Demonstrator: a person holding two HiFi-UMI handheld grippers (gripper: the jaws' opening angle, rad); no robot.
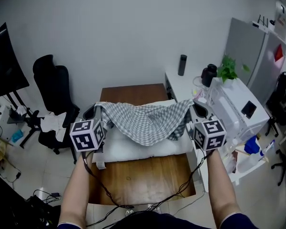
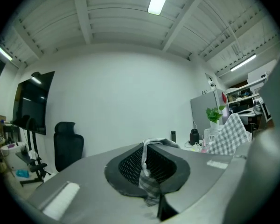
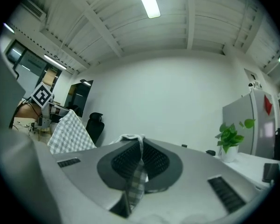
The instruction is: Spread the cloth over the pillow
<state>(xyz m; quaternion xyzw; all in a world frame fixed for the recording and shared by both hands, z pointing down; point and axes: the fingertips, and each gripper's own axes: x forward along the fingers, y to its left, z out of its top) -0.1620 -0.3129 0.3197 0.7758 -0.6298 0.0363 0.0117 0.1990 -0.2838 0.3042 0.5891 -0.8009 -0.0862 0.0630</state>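
My left gripper (image 1: 96,112) and right gripper (image 1: 199,109) each pinch a corner of the grey-and-white checked cloth (image 1: 148,120), holding it wide above the white rectangular pillow (image 1: 133,149) to drape flat.

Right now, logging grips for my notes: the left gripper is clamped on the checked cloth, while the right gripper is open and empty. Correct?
Not quite. The right gripper is also shut on the checked cloth; the right gripper view shows fabric pinched between its jaws. The left gripper is clamped on it, as you said.
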